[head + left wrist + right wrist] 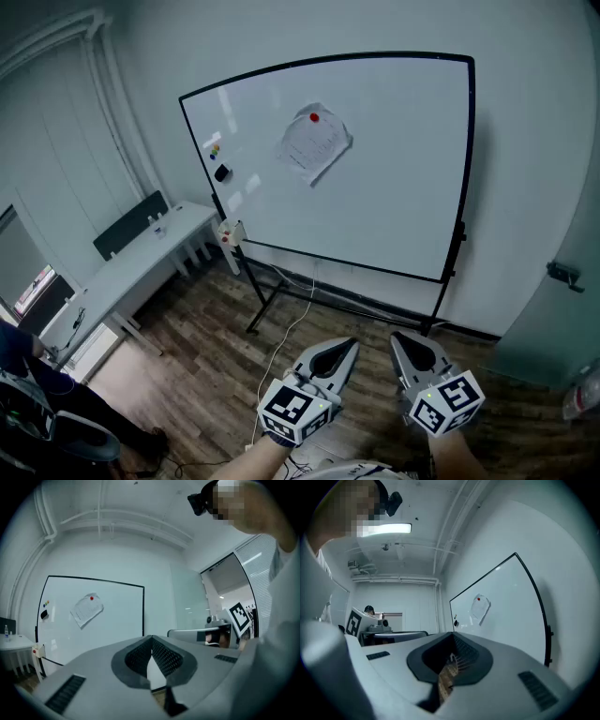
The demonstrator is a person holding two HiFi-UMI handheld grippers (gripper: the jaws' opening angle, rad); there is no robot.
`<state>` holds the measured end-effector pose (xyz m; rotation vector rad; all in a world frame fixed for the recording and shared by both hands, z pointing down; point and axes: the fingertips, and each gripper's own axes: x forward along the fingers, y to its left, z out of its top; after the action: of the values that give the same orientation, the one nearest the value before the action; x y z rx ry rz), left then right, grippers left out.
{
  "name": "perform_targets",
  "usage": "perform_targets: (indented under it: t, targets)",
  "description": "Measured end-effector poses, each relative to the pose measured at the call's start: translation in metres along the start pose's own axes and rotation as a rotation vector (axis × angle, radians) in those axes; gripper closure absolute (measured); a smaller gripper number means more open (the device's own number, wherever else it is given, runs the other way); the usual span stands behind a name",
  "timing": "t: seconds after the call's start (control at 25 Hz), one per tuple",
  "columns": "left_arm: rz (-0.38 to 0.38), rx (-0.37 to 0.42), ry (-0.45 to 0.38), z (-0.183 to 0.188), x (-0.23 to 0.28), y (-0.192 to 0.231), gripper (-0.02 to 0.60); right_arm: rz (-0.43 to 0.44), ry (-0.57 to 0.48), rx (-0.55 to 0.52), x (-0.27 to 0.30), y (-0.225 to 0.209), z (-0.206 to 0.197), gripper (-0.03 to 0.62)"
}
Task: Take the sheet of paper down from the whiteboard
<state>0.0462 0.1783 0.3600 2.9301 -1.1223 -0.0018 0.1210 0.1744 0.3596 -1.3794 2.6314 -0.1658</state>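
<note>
A crumpled white sheet of paper hangs tilted on the whiteboard, pinned by a red magnet at its top. Both grippers are held low and well short of the board, side by side above the wooden floor. My left gripper is shut, with its jaws meeting at the tips and nothing between them. My right gripper also looks shut and empty. In the left gripper view the paper is far off at the left. The paper appears small and distant in the right gripper view.
A black eraser and small coloured magnets sit at the board's left side. The board stands on a black wheeled frame. A white table runs along the left wall. A cable trails across the floor.
</note>
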Motion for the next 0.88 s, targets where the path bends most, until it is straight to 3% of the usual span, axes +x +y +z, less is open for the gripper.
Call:
perform_targets:
  t: [0.88]
  targets:
    - [0.073,-0.023,0.021,-0.015,0.022,0.004,0.568,0.03,0.019,0.006,-0.004,-0.028,-0.004,0.58]
